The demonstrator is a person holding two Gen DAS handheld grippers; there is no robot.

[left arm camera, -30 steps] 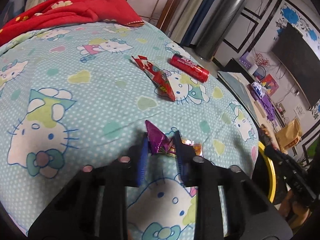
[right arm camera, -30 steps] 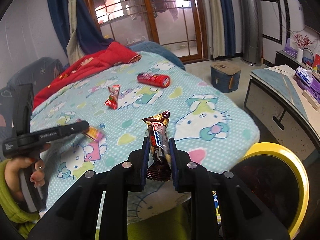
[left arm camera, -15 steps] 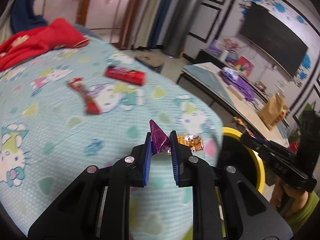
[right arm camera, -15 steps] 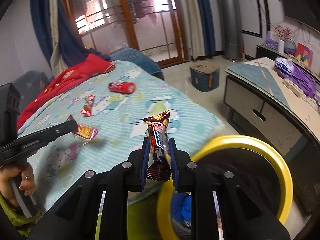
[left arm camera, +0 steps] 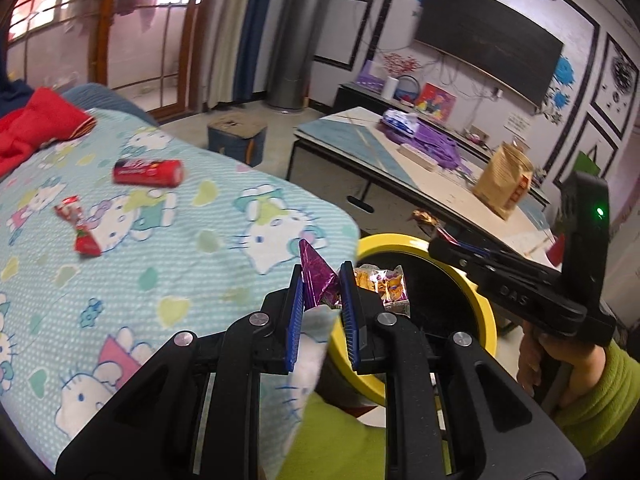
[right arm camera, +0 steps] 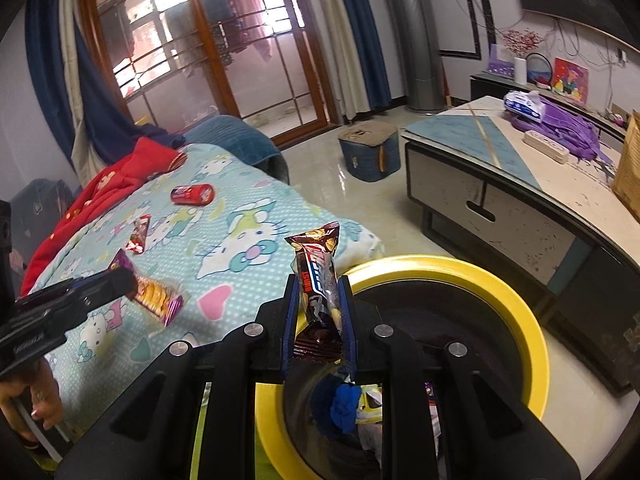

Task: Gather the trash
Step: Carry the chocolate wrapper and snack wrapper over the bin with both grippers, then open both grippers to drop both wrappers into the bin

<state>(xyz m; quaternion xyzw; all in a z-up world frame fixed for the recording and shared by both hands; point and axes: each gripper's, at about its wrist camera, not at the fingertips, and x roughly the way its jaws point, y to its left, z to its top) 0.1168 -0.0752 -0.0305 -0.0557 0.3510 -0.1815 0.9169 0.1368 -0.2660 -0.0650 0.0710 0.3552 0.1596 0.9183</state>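
Cartoon bedsheet [left arm camera: 224,216] with red can [left arm camera: 148,173], red wrapper [left arm camera: 80,230], beside yellow-rimmed bin [right arm camera: 500,280]

Tools: two, the left tool [left arm camera: 322,280] and the right tool [right arm camera: 318,300].
Wrappers held in tools: two, a purple biscuit wrapper [left arm camera: 318,280] and a brown snack-bar wrapper [right arm camera: 320,292].
Wrappers lying on the bed: one, a red wrapper [left arm camera: 78,228].
Cans on the bed: one, a red can [left arm camera: 148,172].
Bins: one, a yellow-rimmed bin [right arm camera: 500,296].
Beds: one, a bed [left arm camera: 180,240] under a cartoon-cat sheet.
Red blankets: one, a red blanket [right arm camera: 116,184].
Counters: one, a counter [right arm camera: 492,148].
Hands seen: two, the left hand [right arm camera: 36,400] and the right hand [left arm camera: 536,364].
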